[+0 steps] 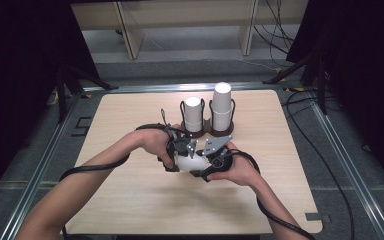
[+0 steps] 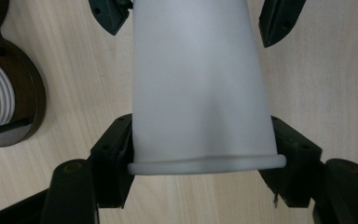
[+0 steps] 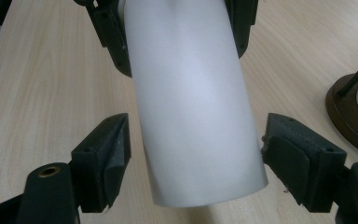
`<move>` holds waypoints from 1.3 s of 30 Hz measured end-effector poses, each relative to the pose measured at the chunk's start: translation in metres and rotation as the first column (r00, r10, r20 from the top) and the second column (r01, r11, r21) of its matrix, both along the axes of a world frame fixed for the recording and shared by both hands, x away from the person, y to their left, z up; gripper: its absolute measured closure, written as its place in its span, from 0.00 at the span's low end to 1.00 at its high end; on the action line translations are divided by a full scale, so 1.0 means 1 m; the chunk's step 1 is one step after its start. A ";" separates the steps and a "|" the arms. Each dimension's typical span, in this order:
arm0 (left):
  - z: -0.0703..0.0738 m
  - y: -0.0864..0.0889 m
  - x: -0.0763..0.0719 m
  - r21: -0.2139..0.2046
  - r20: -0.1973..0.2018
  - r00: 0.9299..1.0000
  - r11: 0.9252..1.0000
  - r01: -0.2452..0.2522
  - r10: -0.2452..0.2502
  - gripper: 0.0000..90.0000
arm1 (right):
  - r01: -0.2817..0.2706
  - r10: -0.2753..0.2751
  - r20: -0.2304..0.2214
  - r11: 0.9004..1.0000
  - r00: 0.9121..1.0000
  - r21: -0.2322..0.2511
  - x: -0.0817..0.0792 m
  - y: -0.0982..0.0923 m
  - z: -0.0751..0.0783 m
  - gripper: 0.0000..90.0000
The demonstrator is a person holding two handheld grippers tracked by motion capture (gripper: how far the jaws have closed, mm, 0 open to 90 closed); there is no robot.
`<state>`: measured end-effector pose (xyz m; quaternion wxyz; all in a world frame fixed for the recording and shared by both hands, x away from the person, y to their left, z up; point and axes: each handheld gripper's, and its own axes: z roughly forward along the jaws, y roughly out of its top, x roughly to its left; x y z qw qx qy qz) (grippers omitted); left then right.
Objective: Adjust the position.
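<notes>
A white paper cup (image 1: 189, 161) lies on its side between the two hand-held tongs, just above the pale wooden bench (image 1: 130, 200) near its middle. In the high view the left tongs (image 1: 180, 150) and the right tongs (image 1: 211, 159) meet around it, the person's left hand (image 1: 156, 145) and right hand (image 1: 236, 170) coming in from the near edge with black cables trailing back along the forearms. In the left gripper view the left tongs (image 2: 204, 154) press against the cup (image 2: 200, 88) on both sides just above its rolled rim, so they grip it at the mouth end; the other pair of black jaws stands farther up, at either side of the narrow end. In the right gripper view the right tongs (image 3: 193, 154) stand apart around the cup (image 3: 191, 102) near its base: the right pad looks close to the wall and the left pad shows a clear gap, so they are open and not clamping. Just behind the hands, a dark two-post holder (image 1: 215, 131) stands on the bench carrying two stacks of white cups (image 1: 221, 105), the right stack taller than the left.
</notes>
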<state>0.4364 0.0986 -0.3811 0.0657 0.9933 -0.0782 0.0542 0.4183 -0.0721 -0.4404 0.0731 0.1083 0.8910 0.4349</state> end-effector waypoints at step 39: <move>0.000 -0.006 -0.003 -0.025 -0.012 1.000 0.999 0.027 -0.028 0.34 | -0.029 0.029 -0.011 0.999 1.000 -0.027 -0.003 0.000 -0.008 0.38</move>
